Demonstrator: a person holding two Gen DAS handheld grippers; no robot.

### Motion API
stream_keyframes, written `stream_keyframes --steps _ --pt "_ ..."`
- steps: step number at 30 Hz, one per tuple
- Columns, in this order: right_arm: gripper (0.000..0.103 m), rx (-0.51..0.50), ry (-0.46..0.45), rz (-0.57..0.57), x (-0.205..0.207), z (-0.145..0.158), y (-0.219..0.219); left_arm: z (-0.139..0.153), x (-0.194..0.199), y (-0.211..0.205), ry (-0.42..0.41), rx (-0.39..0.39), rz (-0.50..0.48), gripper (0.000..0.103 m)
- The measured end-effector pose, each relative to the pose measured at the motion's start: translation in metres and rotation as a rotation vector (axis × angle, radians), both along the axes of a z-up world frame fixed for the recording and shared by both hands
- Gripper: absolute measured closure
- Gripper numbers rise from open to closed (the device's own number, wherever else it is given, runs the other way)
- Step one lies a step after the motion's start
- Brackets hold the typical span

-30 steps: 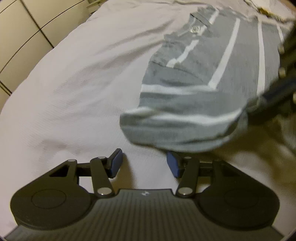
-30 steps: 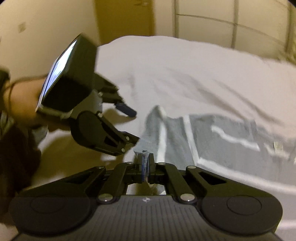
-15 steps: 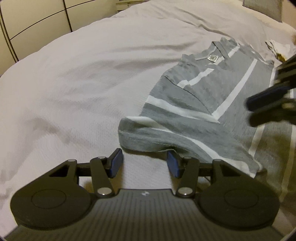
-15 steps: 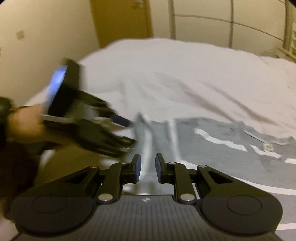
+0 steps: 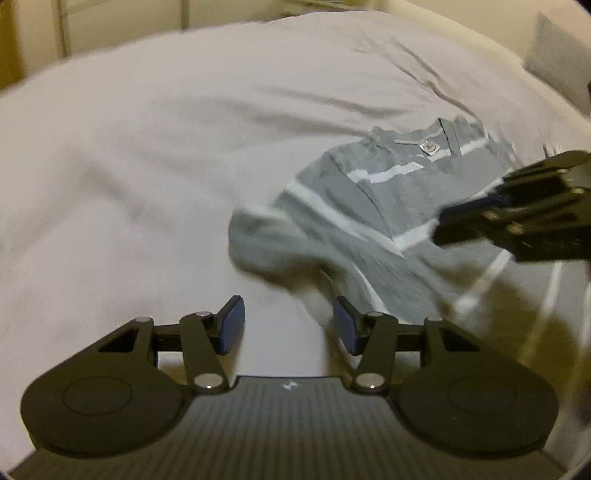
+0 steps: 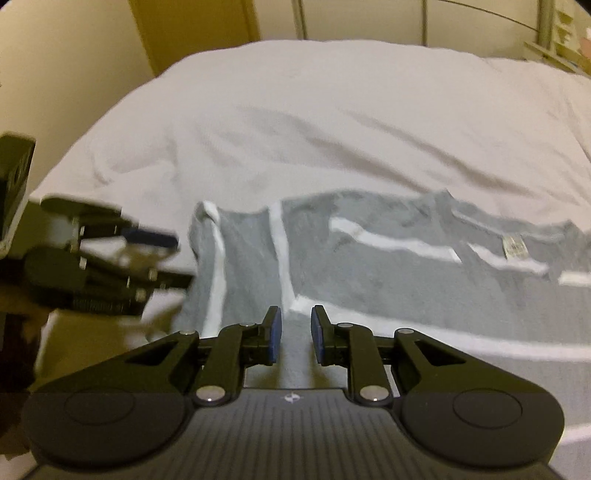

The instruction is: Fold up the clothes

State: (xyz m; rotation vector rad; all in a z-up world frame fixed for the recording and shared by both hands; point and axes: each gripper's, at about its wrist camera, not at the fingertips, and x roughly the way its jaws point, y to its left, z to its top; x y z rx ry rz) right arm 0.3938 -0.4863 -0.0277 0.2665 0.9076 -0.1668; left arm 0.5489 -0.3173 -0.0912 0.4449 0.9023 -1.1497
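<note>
A grey shirt with white stripes lies on the white bed, partly folded, collar and label at the far end. It also shows in the right wrist view. My left gripper is open and empty, just above the shirt's near folded edge. My right gripper is open with a narrow gap and empty, over the shirt's near hem. The right gripper also shows at the right of the left wrist view. The left gripper also shows at the left of the right wrist view.
The white bed sheet is wrinkled and spreads wide to the left of the shirt. Wardrobe doors and a wall stand behind the bed. A pillow lies at the far right.
My right gripper let go of the shirt edge and opened. The lifted edge dropped onto the shirt. Both grippers drew back from the garment.
</note>
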Motion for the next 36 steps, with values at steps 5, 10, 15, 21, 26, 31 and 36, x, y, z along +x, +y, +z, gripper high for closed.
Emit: stream_keyframes --steps 5,10,15,21,26,31,36 --pt "0.074 -0.017 -0.011 0.052 0.023 0.004 -0.001 -0.003 -0.017 0.027 0.197 -0.022 0.154 0.055" --pt "0.069 -0.056 0.008 0.126 0.045 0.005 -0.002 -0.013 -0.026 0.039 0.445 -0.116 0.352 0.056" --pt "0.061 -0.101 0.032 0.216 0.069 0.006 -0.002 -0.016 -0.042 0.038 0.516 -0.158 0.435 0.058" --pt "0.059 -0.136 0.070 0.391 0.112 -0.003 0.027 -0.022 -0.060 0.034 0.450 -0.118 0.548 0.097" --pt "0.059 -0.122 0.147 0.447 0.146 -0.019 0.049 -0.015 -0.077 0.039 0.374 -0.154 0.599 0.098" --pt "0.059 -0.060 0.154 0.410 0.145 -0.018 0.055 -0.010 -0.094 0.036 0.294 -0.165 0.578 0.098" --pt "0.059 0.017 0.210 0.393 0.144 -0.042 0.042 -0.002 -0.111 0.028 0.192 -0.177 0.497 0.098"
